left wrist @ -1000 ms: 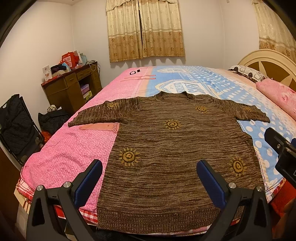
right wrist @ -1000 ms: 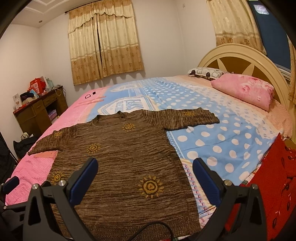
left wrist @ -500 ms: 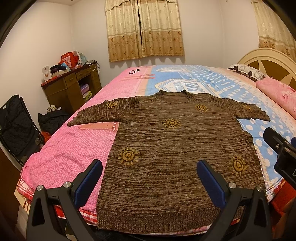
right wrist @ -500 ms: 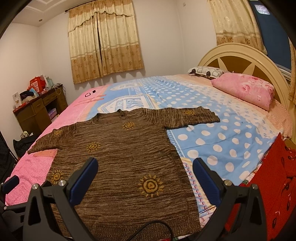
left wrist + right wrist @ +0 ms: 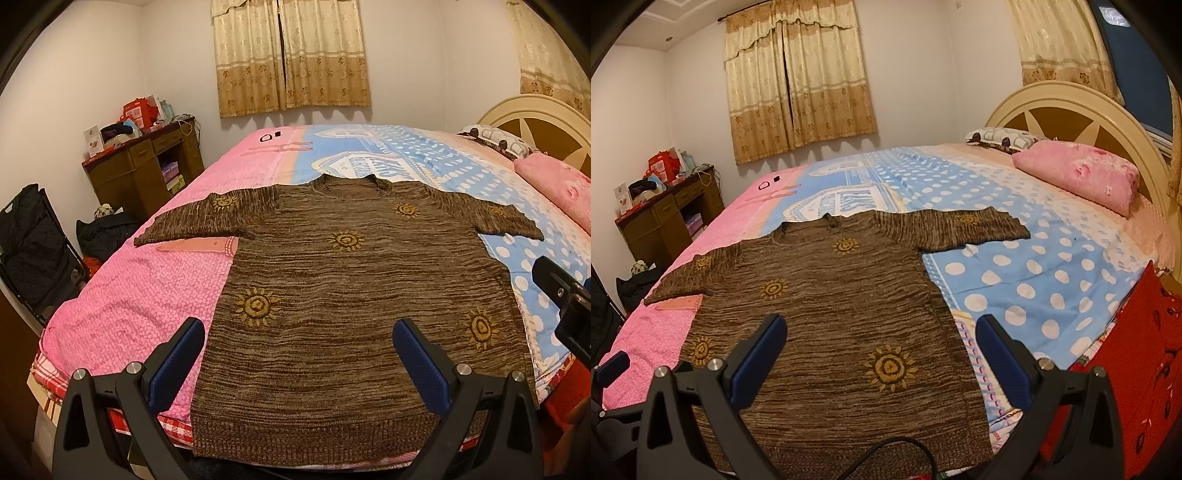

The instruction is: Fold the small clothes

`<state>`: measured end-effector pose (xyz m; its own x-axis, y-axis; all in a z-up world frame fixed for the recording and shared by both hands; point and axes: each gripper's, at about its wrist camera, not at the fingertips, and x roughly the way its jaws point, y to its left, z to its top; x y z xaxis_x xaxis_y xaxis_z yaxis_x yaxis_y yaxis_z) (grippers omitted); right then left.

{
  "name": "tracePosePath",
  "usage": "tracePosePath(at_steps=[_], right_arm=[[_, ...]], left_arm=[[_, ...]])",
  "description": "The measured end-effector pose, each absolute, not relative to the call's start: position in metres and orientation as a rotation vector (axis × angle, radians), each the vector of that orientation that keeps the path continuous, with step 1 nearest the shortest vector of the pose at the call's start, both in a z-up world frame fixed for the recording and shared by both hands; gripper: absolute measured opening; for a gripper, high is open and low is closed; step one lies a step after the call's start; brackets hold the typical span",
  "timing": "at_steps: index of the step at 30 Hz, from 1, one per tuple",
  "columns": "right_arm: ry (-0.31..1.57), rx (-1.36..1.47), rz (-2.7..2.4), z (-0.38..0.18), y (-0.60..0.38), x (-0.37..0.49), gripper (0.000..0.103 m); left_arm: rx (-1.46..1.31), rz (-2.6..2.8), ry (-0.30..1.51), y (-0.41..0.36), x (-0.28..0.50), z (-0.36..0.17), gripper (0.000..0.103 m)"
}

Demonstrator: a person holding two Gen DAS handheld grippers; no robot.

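A brown knitted short-sleeved sweater (image 5: 343, 280) with yellow sun motifs lies flat and spread out on the bed, both sleeves out to the sides, hem at the near edge. The same sweater (image 5: 827, 306) fills the lower left of the right wrist view. My left gripper (image 5: 297, 332) hangs open above the hem area, its blue pads wide apart and empty. My right gripper (image 5: 881, 328) is open too, held above the sweater's lower right part. The right gripper's body shows at the right edge of the left wrist view.
The bed (image 5: 1015, 266) has a pink and blue dotted cover, a pink pillow (image 5: 1082, 177) and a cream headboard (image 5: 1071, 114) at the right. A wooden desk (image 5: 144, 166) with clutter and dark bags (image 5: 33, 247) stand left. Red cloth (image 5: 1137, 358) hangs at the bed's near right corner.
Both views have shifted only slightly; the sweater sits a little lower in the frames. Both grippers stay open and nothing was grasped.
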<state>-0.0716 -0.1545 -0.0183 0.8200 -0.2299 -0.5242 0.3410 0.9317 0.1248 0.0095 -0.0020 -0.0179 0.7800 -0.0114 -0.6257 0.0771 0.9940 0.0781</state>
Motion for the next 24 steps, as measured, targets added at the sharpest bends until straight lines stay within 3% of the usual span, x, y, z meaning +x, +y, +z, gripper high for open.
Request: tracePosePath(at_steps=[15,24], right_arm=[[0.559,0.264,-0.363,-0.025,-0.181,-0.059,0.103],[0.568,0.413,-0.499,-0.024,-0.260,-0.037,0.103]], left_arm=[[0.091,-0.050,0.699,0.002,0.033,-0.024,0.102],[0.088,-0.029,0.734,0.000,0.095,-0.032,0.102]])
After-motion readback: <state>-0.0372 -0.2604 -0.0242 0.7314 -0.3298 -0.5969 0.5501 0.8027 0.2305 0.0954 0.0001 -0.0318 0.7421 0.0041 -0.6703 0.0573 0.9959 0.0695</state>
